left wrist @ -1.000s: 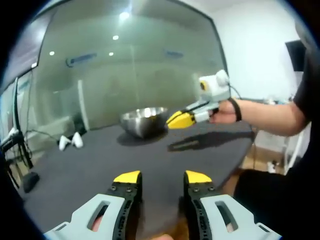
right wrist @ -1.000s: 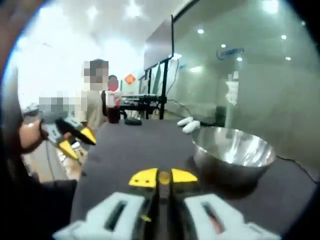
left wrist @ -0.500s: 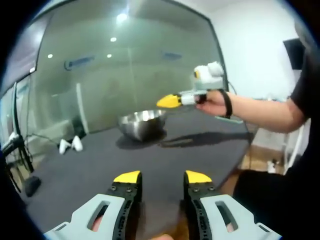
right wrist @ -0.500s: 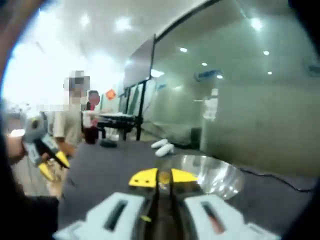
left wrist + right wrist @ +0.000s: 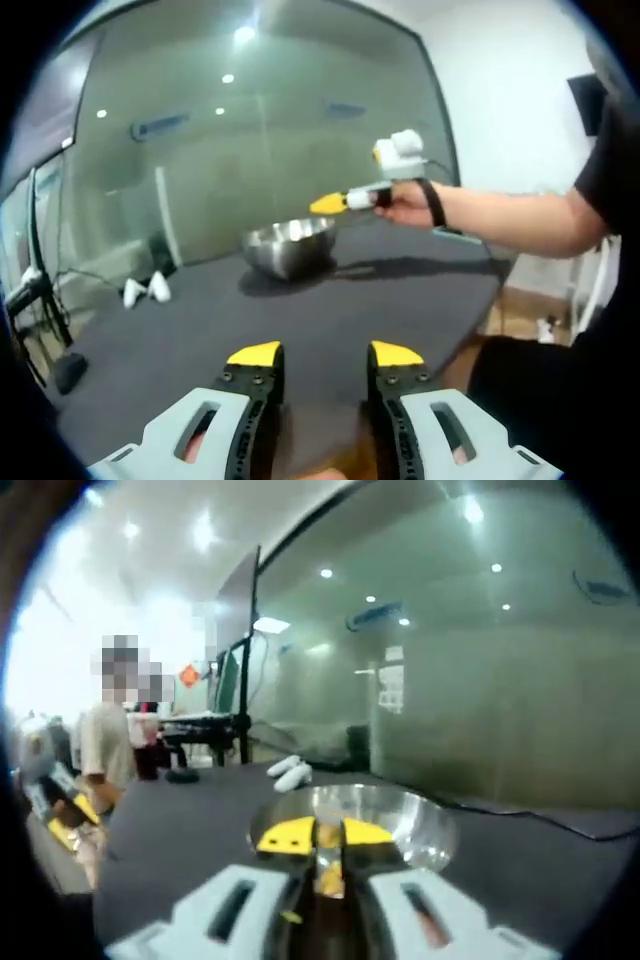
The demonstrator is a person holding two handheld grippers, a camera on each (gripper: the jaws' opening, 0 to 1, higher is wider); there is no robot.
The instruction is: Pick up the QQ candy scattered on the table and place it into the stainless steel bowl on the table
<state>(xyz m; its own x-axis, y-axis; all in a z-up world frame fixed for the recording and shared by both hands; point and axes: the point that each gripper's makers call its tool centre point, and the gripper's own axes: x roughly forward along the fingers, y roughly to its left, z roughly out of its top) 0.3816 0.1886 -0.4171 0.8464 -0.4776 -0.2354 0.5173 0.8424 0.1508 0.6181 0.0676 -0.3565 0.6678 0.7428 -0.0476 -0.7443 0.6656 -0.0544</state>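
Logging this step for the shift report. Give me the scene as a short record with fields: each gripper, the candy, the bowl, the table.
left gripper: fingers open, nothing between them, low over the table
right gripper: fingers shut on QQ candy, held above the bowl
QQ candy: yellowish piece pinched between the right fingers
stainless steel bowl: upright on the table, under the right gripper
table: dark surface

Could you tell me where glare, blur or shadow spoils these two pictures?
Right gripper view: soft all over, washed out white at upper left, ceiling lights glinting in the bowl. Left gripper view: sharper, ceiling lights mirrored in the glass wall, the right claw and arm casting a shadow on the table.
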